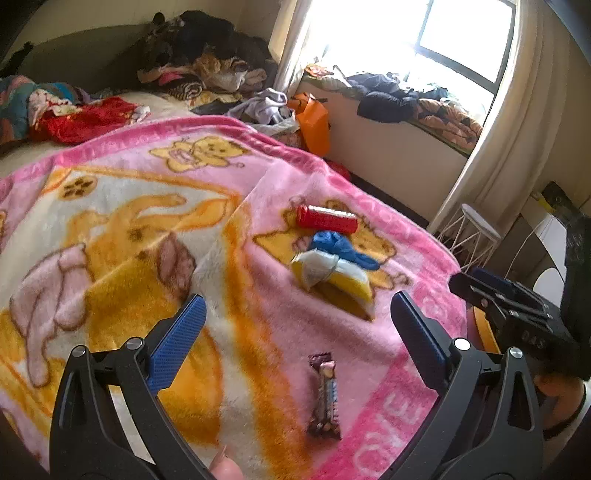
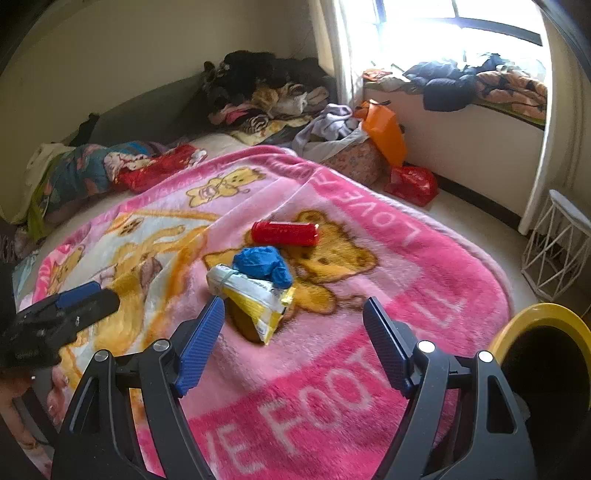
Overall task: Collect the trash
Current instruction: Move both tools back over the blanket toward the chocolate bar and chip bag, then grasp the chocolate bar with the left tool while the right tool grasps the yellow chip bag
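On a pink cartoon blanket | left gripper jaws apart above candy-bar wrapper | right gripper jaws apart near yellow packet, blue bag, red wrapper

The pink blanket reads "LOVE" and "FOOT", partly hidden.

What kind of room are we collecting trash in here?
Most likely a lived-in bedroom. A bed covered by a pink cartoon-bear blanket fills the view, piles of clothes sit at its far end, and a curtained window has a ledge strewn with more clothing.
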Available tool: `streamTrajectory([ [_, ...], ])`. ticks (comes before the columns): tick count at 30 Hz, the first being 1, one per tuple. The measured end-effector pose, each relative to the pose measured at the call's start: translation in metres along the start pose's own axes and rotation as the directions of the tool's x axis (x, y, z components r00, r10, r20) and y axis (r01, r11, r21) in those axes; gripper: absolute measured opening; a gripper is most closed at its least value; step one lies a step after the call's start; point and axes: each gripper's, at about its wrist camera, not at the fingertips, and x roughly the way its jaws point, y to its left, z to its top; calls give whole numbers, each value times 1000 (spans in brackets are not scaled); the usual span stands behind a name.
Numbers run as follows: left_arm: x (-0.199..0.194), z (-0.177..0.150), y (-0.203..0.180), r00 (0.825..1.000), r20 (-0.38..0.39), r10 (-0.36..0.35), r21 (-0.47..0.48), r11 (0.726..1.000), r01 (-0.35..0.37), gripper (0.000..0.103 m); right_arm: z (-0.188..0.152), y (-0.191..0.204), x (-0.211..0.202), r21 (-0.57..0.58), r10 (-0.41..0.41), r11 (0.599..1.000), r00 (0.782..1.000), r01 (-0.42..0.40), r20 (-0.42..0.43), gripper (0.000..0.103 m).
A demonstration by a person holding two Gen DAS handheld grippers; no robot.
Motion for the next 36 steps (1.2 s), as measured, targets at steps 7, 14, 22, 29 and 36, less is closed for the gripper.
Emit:
streamTrajectory([
  [7,7,-17,4,998,-57,-22,-1,1000,22,92,-2,10,38,-34,11,999,998,-13,-69,75],
  [14,21,-39,-1,986,-148,-82,7,996,83,66,-9,11,79,-6,26,1000,988,-28,-154,75],
  [22,37,-61,-13,965,-230,-126,-7,992,128,49,-10,21,111,-8,38,999,979,-41,-199,68],
  [29,42,-75,-33,956,-264,-129,44,988,146,26,-11,21,114,3,58,998,981,-59,-187,29],
  [36,42,-79,-38,954,-276,-120,78,986,147,19,-19,11,93,24,74,997,984,-71,-162,21],
])
